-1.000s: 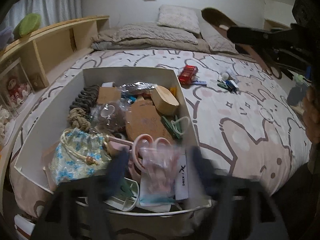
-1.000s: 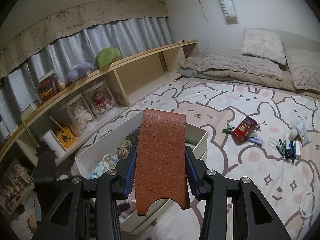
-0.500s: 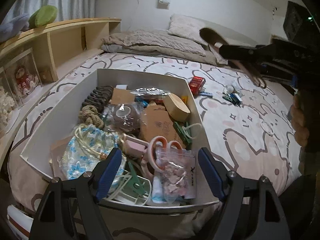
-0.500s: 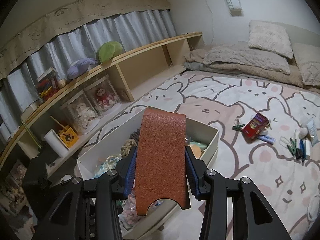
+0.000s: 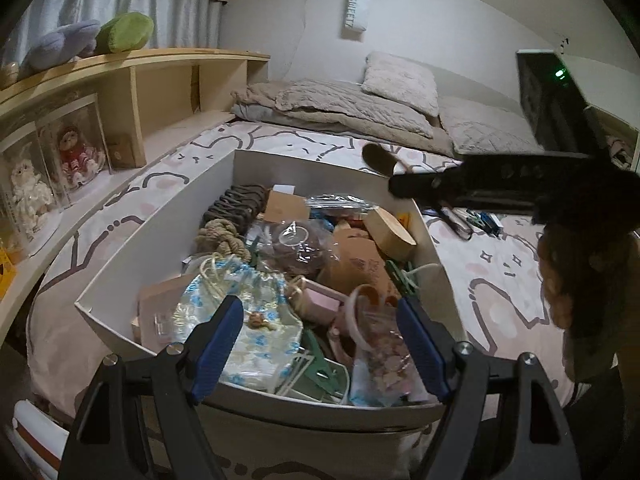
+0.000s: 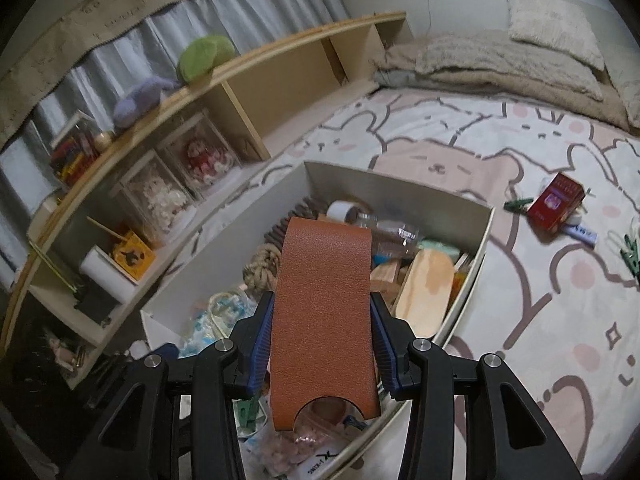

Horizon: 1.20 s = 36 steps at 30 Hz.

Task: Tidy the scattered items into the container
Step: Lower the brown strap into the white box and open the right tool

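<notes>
The open white rectangular box (image 5: 192, 216) that serves as the container sits on the bunny-patterned bedsheet (image 6: 460, 152) and is already well filled: a coil of beige rope (image 5: 224, 236), a blue-flowered drawstring pouch (image 5: 248, 320), a light wooden oval-ended box (image 5: 390, 232), pink-handled scissors (image 5: 360, 312) and a clear packet of pinkish pieces (image 5: 384, 360) lie heaped inside it, among other small things. The right gripper (image 6: 322, 344) pinches a tan-brown textured leather-like flap with a half-round notch at its near end (image 6: 324, 312), its blue pads pressed against the flap's two long edges, and holds it above the box's near end, over the clutter and not yet resting on it. The left gripper (image 5: 320, 348) is spread wide with nothing between its jaws, hovering over the near rim of the box above the pouch and the packet. By my reading most of the tidying is done and the flap is about to be let go into the box. What remains lies out on the sheet, well apart from the box: a red rectangular carton (image 6: 556, 200) with a small white tube (image 6: 580, 232) just beside it, a green clothes peg (image 6: 520, 203) near the carton, and more green pegs (image 6: 630, 256) at the right edge of the right-wrist view.
</notes>
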### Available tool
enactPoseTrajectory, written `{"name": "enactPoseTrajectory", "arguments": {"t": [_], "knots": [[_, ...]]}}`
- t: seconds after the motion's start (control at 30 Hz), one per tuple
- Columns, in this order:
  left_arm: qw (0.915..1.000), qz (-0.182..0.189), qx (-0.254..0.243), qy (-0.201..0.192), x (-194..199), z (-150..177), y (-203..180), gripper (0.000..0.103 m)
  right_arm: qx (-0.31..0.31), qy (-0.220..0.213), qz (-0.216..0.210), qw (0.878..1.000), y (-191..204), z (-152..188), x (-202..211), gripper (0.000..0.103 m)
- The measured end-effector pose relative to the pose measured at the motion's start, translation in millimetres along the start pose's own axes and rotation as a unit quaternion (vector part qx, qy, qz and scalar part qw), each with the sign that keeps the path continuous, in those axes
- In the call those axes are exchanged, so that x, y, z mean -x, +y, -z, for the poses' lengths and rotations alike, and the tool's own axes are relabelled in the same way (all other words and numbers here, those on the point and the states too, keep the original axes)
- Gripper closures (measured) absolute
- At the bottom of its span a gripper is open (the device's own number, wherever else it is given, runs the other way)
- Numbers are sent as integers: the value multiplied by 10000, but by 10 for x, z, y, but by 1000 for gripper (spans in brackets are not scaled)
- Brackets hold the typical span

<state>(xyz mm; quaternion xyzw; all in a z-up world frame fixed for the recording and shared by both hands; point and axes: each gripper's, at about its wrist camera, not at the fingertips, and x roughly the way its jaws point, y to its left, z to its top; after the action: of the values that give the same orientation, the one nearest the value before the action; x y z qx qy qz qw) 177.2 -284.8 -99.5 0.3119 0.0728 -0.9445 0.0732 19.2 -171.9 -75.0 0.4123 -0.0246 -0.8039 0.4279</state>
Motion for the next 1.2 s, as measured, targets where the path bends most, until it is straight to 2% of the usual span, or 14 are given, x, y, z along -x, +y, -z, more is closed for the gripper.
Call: {"name": "enactPoseTrajectory", "arguments": {"t": [0.33, 0.63, 0.67, 0.7, 0.73, 0.77, 0.8, 1.2], "knots": [[9997, 122, 148, -168, 17, 34, 131, 24, 66, 323, 385, 9987, 6, 9, -361, 57], [9996, 104, 187, -199, 27, 67, 176, 24, 137, 735, 483, 9960, 13, 23, -592, 57], [9996, 108, 190, -197, 24, 68, 179, 24, 151, 784, 507, 9955, 13, 33, -613, 55], [9996, 110, 191, -198, 22, 68, 181, 24, 206, 778, 535, 9953, 23, 44, -614, 47], [9996, 111, 188, -200, 24, 67, 179, 24, 257, 727, 545, 9955, 36, 53, -600, 38], [9996, 113, 185, -201, 27, 67, 178, 24, 271, 680, 493, 9961, 45, 58, -584, 21], [9996, 112, 184, -201, 30, 67, 176, 24, 272, 626, 407, 9968, 58, 60, -559, 12], [9997, 29, 172, -194, 77, 71, 145, 24, 60, 319, 127, 9994, 58, -7, -268, 12]]}}
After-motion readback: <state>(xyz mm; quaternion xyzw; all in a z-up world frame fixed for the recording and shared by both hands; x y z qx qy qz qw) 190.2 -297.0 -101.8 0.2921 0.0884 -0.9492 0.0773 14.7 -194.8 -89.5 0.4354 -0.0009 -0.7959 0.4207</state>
